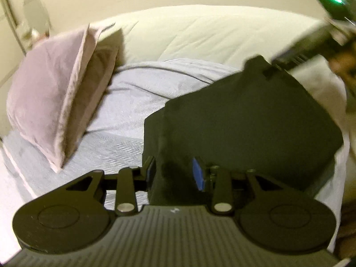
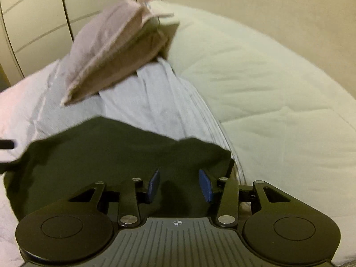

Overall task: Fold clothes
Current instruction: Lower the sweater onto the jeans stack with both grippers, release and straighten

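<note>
A dark, near-black garment [image 1: 244, 120] lies folded on a light blue-grey blanket [image 1: 124, 102] on the bed. My left gripper [image 1: 174, 173] is open, with its blue pads [image 1: 198, 173] on either side of the garment's near left edge. In the right wrist view the same garment [image 2: 124, 158] spreads under my right gripper [image 2: 180, 185], which is open with the cloth between its blue pads [image 2: 205, 185]. The other gripper shows blurred at the top right of the left wrist view [image 1: 311, 44], over the garment's far corner.
A pinkish pillow [image 1: 53, 102] leans at the left of the bed; it also shows in the right wrist view [image 2: 111, 53]. A white quilted duvet [image 2: 267, 89] lies behind and to the right. A cream wall and panelled headboard [image 2: 33, 26] stand behind.
</note>
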